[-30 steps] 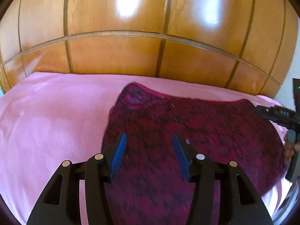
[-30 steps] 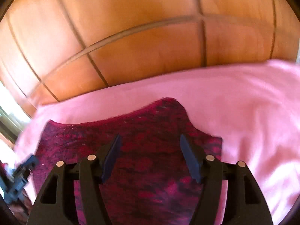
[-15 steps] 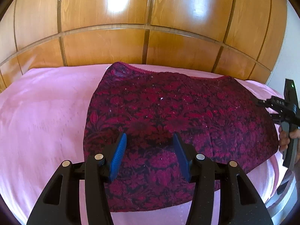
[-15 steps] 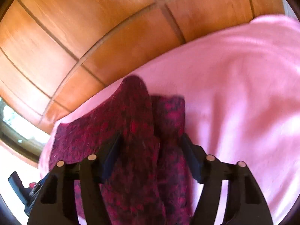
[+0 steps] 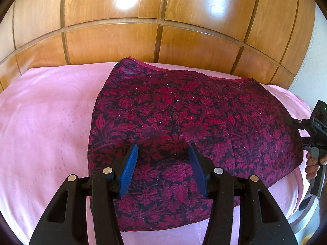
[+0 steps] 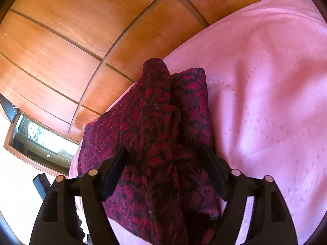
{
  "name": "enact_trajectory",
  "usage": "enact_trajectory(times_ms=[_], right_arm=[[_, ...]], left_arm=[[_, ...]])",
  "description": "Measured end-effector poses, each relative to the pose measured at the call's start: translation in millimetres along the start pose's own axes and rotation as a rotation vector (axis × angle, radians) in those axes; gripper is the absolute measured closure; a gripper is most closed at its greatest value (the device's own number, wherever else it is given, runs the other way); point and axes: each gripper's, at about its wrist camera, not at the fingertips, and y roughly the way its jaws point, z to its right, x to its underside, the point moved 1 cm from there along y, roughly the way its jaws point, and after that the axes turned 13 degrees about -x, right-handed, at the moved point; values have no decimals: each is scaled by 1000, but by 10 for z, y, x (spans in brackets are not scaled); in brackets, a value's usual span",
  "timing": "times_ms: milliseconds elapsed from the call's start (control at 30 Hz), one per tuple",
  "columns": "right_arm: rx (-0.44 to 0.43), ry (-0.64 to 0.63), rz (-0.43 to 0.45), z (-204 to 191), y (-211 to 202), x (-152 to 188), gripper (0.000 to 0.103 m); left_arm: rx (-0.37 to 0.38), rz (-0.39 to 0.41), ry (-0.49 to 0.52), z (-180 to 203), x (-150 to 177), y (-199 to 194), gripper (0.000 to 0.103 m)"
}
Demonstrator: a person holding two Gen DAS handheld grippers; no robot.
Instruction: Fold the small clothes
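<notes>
A dark red floral garment (image 5: pixel 184 126) lies spread flat on a pink bedsheet (image 5: pixel 45 122). My left gripper (image 5: pixel 162 153) is open and empty, hovering above the garment's near half. In the right wrist view the garment (image 6: pixel 159 122) bunches up into a raised fold between the wide-apart fingers of my right gripper (image 6: pixel 165 153), whose jaws stand open around the cloth. The right gripper (image 5: pixel 296 123) also shows at the garment's right edge in the left wrist view.
A glossy wooden panelled headboard (image 5: pixel 143 36) runs behind the bed. The pink sheet (image 6: pixel 265 81) stretches to the right in the right wrist view. A window (image 6: pixel 40 138) shows at the lower left there.
The left gripper pulled back and up, showing the whole garment. The right gripper swung round to the garment's edge, and the cloth there rose into a bunched fold between its fingers.
</notes>
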Motion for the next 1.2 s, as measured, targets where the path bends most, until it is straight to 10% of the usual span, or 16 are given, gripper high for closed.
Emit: enact_trajectory(times_ms=[467,600,1200], right_arm=[[22,-9,-72,52,87,110,38],[30,-42,-76,-95,43,83,65],[-86,-331,-131,-2160,698,104,84]], left_arm=[[-3,-11,2,17,1,40,52],[-5,-10,-3,16,3,37,52],[147,-17,-154,-294,-27,-10,52]])
